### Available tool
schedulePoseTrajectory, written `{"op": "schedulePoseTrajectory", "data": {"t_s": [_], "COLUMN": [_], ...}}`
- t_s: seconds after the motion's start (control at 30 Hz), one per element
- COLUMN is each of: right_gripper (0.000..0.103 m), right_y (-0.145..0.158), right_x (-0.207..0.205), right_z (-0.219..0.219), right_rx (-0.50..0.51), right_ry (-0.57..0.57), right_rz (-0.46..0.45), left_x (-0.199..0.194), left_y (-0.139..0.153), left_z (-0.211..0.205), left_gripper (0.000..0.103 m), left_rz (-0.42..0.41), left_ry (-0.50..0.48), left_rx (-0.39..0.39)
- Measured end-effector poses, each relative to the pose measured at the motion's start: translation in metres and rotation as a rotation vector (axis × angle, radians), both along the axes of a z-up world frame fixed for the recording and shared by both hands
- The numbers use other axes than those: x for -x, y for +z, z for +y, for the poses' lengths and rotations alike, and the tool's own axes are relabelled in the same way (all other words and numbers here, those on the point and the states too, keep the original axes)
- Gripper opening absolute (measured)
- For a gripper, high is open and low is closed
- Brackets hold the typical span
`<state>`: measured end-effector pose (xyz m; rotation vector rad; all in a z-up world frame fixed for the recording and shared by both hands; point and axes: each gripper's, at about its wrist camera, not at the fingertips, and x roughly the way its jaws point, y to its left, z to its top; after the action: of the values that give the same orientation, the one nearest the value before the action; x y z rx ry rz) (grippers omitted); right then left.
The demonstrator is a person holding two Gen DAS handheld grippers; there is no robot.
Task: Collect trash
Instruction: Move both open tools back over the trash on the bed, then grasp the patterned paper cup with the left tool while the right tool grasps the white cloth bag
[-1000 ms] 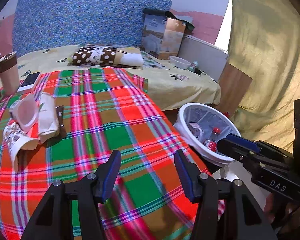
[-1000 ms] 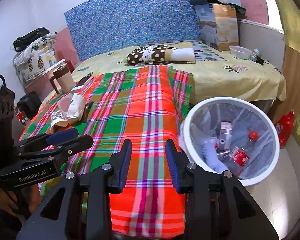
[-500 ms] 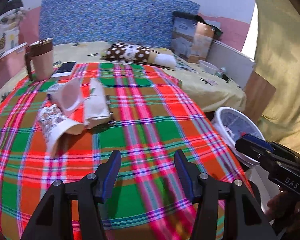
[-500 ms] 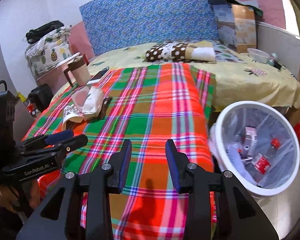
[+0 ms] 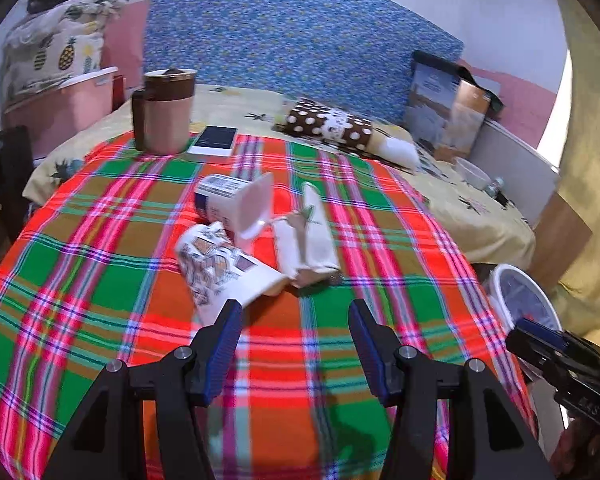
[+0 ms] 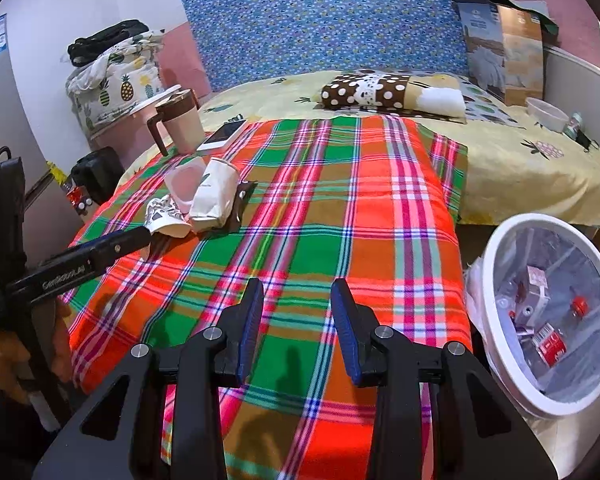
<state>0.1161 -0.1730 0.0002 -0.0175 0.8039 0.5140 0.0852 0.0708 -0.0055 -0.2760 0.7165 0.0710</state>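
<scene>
Trash is gathered in a small heap on the plaid blanket (image 5: 100, 264) that covers the near part of the bed: a patterned paper cup (image 5: 224, 270) on its side, a clear plastic tub (image 5: 236, 204) tipped over behind it, and a crumpled beige paper bag (image 5: 308, 236) touching both. The left gripper (image 5: 294, 334) is held just short of the heap, its blue-padded jaws spread wide with nothing between them; the paper cup's rim is seen just beyond the left pad. The right gripper (image 6: 296, 320) is held over the blanket's near edge, well apart from the heap, its jaws partly spread and empty. A white trash bin (image 6: 496, 320) lined with clear plastic is seen beside the bed at the right, with bottles and a small carton already inside. Behind the heap, a brown lidded mug (image 5: 166, 110) and a phone (image 5: 214, 140) are seen at the blanket's far edge.
</scene>
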Motion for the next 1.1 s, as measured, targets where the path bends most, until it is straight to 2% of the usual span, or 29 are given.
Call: {"op": "schedulePoseTrajectory", "data": {"t_s": [0.07,0.23,0.43,0.6,0.7,0.8,1.1], "right_gripper": [0.037,0.037,0.037,0.037,0.037,0.037,0.037], "right_y": [0.0,-0.003,-0.005,-0.007,-0.008,-0.008,-0.007], "right_x": [-0.001,-0.009,-0.017,-0.021,-0.024,-0.028,-0.039], "right_z": [0.003,0.009,0.018,0.024,0.028,0.034,0.073], "right_rx": [0.002,0.013,0.015,0.017,0.019,0.02,0.013], "right_ry": [0.004,0.007,0.013,0.022,0.029,0.038,0.11], "right_rz": [0.0,0.008,0.017,0.024,0.03,0.035,0.038], "left_x": [-0.005,-0.018,-0.035,-0.061,-0.064,-0.06,-0.039], "left_y": [-0.003,-0.014,-0.016,-0.035,-0.043,-0.043,-0.038], "left_z": [0.005,0.023,0.034,0.044,0.048,0.05,0.063], "left_gripper": [0.055,0.057,0.07,0.07,0.07,0.069,0.061], "left_rz": [0.008,0.041,0.033,0.108,0.137,0.133,0.111], "left_ry": [0.019,0.075,0.142,0.192,0.184,0.165,0.122], "left_rx": [-0.007,0.039,0.089,0.101,0.111,0.08,0.074]}}
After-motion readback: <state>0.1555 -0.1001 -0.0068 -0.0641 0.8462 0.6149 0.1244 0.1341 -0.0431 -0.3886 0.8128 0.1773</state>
